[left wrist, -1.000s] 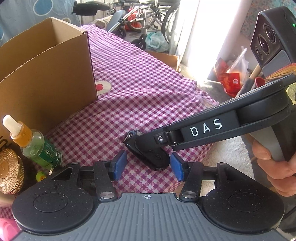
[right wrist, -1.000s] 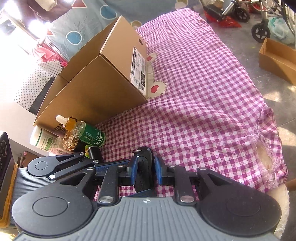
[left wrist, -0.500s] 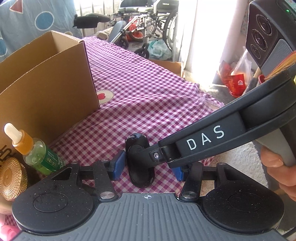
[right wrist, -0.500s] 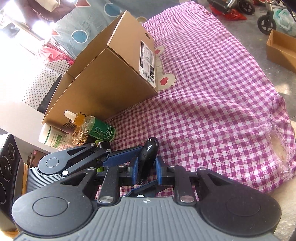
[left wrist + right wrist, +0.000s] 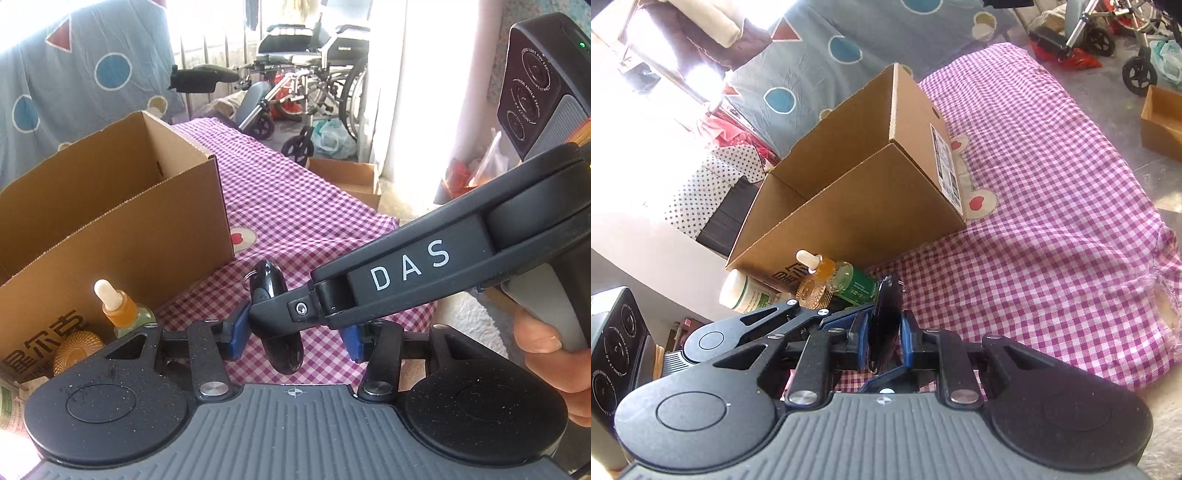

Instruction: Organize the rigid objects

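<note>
The right tool was clenched on the black key fob: light, stiff, glossy, probably slippery, best pinched across flat faces. The left tool stood released around it.

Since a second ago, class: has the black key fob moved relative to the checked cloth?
Yes. The black key fob, shut in the right claw, has been lifted off the checked cloth and turned on edge, nearer the cardboard box.
</note>
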Tool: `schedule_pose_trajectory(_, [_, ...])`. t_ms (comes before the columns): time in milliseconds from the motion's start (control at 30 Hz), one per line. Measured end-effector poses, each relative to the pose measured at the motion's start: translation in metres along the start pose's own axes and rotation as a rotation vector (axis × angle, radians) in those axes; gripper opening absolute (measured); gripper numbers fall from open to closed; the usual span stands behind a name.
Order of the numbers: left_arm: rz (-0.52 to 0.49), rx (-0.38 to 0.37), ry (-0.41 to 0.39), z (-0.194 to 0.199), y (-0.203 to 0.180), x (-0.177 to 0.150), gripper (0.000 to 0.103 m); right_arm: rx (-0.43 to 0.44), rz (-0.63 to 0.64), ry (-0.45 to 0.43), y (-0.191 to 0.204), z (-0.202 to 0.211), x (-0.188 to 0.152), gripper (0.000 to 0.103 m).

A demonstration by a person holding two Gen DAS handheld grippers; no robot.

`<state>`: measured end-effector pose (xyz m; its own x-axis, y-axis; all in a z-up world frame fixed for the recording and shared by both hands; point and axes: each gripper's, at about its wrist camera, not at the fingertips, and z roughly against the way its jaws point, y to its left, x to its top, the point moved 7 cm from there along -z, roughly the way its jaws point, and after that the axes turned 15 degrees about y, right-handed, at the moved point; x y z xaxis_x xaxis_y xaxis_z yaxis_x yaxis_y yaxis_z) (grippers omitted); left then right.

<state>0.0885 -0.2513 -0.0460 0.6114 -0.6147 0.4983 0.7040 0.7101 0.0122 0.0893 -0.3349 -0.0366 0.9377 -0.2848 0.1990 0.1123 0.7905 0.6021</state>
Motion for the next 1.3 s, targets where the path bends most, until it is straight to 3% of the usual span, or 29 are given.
schedule_pose_trajectory(167, [0.033, 0.111, -0.092, 0.058, 0.027, 0.010, 0.050, 0.040, 0.143, -0.050, 0.065, 0.014, 0.022, 0.020])
schedule_pose_trajectory(333, [0.102, 0.236, -0.126, 0.105, 0.077, 0.026, 0.050, 0.129, 0.295, -0.047, 0.140, 0.004, 0.063, 0.020])
schedule_pose_trajectory(533, [0.205, 0.271, -0.026, 0.104, 0.163, 0.060, 0.051, 0.173, 0.315, 0.108, 0.189, -0.051, 0.140, 0.020])
schedule_pose_trajectory(700, [0.252, 0.274, 0.112, 0.058, 0.228, 0.071, 0.051, 0.152, 0.205, 0.263, 0.185, -0.123, 0.195, 0.020])
schedule_pose_trajectory(867, [0.295, 0.295, 0.214, 0.018, 0.274, 0.073, 0.052, 0.143, 0.082, 0.357, 0.159, -0.184, 0.230, 0.018])
schedule_pose_trajectory(1033, [0.313, 0.310, 0.249, 0.007, 0.295, 0.071, 0.052, 0.117, 0.010, 0.399, 0.138, -0.232, 0.250, 0.018])
schedule_pose_trajectory(1300, [0.344, 0.294, 0.263, 0.006, 0.300, 0.070, 0.053, 0.041, -0.039, 0.404, 0.124, -0.269, 0.266, 0.020])
